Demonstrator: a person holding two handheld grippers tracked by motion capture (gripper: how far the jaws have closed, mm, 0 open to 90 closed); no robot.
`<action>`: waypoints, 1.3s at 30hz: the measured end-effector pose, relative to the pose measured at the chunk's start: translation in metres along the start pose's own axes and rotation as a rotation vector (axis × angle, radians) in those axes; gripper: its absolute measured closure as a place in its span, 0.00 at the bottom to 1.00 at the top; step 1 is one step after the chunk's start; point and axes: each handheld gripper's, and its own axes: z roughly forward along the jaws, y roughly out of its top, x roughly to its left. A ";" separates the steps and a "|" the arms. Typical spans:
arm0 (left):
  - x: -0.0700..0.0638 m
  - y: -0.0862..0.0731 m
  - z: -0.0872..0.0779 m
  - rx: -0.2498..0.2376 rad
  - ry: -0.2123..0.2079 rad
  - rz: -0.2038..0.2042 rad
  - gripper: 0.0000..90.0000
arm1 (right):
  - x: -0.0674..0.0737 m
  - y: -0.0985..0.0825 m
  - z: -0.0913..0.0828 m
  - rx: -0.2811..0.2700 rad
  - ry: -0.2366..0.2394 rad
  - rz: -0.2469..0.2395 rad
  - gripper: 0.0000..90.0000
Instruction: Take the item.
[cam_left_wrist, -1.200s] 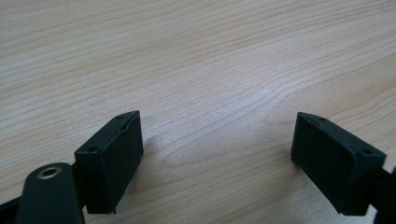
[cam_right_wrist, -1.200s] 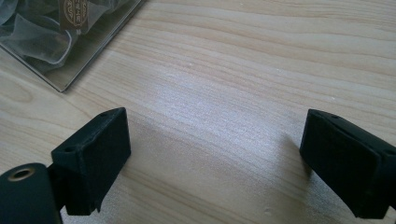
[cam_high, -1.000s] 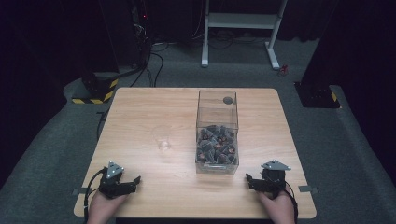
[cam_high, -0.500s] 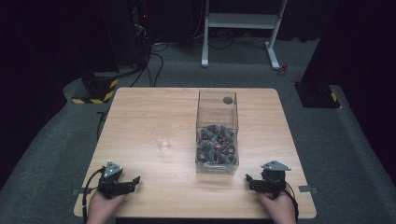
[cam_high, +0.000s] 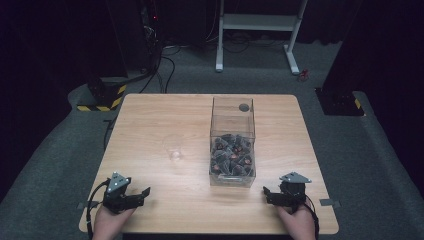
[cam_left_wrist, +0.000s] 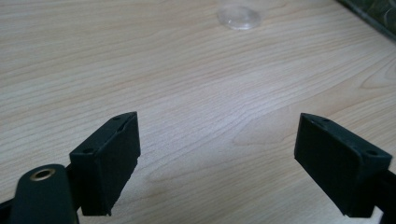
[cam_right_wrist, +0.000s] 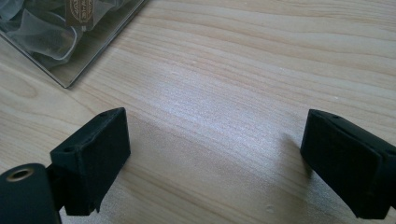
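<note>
A clear plastic box (cam_high: 232, 145) stands on the wooden table (cam_high: 165, 125), partly filled with several dark wrapped pieces; its corner (cam_right_wrist: 70, 42) appears in the right gripper view. A small clear lid or cup (cam_high: 176, 154) lies left of the box, and it also sits far ahead of the jaws (cam_left_wrist: 239, 14) in the left gripper view. My left gripper (cam_high: 142, 196) rests open near the table's front left, nothing between its jaws (cam_left_wrist: 224, 163). My right gripper (cam_high: 267, 195) rests open at the front right, just below the box, also empty (cam_right_wrist: 215, 163).
A dark round spot (cam_high: 244, 107) shows at the box's far end. Beyond the table stand a white frame (cam_high: 257, 30), cables and a yellow-black striped base (cam_high: 100, 100). Grey carpet surrounds the table.
</note>
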 end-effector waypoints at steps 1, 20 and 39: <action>0.000 0.001 -0.001 -0.012 -0.009 -0.010 0.17 | 0.000 0.000 0.000 0.000 0.000 0.000 0.09; -0.010 0.007 -0.003 -0.045 -0.022 0.018 0.17 | 0.000 0.000 0.000 -0.001 -0.001 0.001 0.09; -0.029 0.018 -0.005 -0.083 -0.066 0.039 0.19 | 0.000 0.000 0.000 -0.001 -0.002 0.003 0.09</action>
